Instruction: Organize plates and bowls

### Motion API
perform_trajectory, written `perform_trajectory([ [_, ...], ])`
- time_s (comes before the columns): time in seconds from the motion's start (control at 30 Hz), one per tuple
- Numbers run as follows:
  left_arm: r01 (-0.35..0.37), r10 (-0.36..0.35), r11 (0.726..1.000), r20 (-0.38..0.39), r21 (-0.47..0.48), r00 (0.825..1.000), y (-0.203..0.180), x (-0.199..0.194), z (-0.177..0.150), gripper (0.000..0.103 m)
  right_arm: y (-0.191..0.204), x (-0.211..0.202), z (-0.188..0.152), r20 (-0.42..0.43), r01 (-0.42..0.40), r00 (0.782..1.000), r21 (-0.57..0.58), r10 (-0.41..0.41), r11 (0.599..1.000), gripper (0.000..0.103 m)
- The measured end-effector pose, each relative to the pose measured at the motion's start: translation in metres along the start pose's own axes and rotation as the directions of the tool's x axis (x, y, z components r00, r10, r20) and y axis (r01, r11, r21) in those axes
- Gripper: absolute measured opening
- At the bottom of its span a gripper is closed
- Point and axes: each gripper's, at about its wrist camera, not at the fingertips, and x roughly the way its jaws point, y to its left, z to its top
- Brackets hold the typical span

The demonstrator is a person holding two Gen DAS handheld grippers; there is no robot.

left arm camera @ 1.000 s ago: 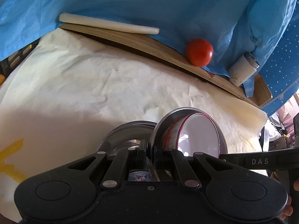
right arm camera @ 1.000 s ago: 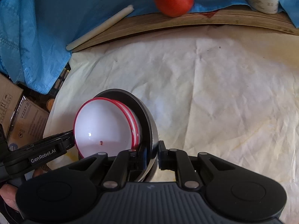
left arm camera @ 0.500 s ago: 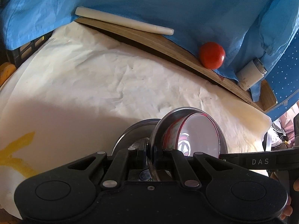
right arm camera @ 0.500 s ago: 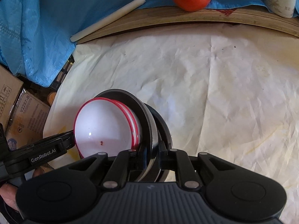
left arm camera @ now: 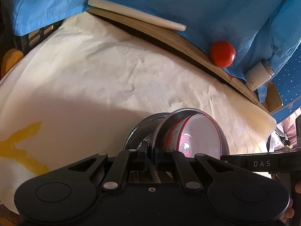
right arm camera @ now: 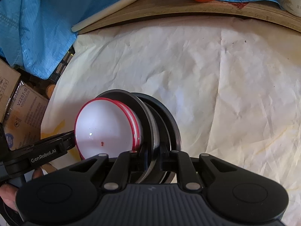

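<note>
A steel plate [left arm camera: 223,141] carries a stack of red-rimmed white bowls [left arm camera: 199,137]. My left gripper [left arm camera: 150,155] is shut on this plate's rim. A second steel plate [left arm camera: 135,133] lies just under it. In the right wrist view the bowls [right arm camera: 105,128] sit on the top plate [right arm camera: 148,113], with the lower plate [right arm camera: 173,124] behind. My right gripper [right arm camera: 148,158] is shut on the top plate's opposite rim. The stack is held over the white paper-covered table [right arm camera: 207,75].
A wooden board [left arm camera: 169,35] runs along the table's far edge with a red tomato [left arm camera: 222,53], a white candle [left arm camera: 135,17] and a white cup [left arm camera: 258,74] by blue cloth [left arm camera: 188,3]. Cardboard boxes [right arm camera: 20,105] stand at the left.
Both grippers have lifted the top plate with the bowls and pulled back. The lower steel plate has come into view beneath it, and the gap between them has grown.
</note>
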Motion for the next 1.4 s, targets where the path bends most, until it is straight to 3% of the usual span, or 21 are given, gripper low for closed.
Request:
perform_trajectory([
  [1.4, 0.021, -0.022, 0.998, -0.021, -0.053, 1.0, 0.016, 0.0, -0.004, 0.006, 0.008, 0.01, 0.006, -0.067, 0.001, 0.998, -0.025, -0.003, 1.0, 0.015],
])
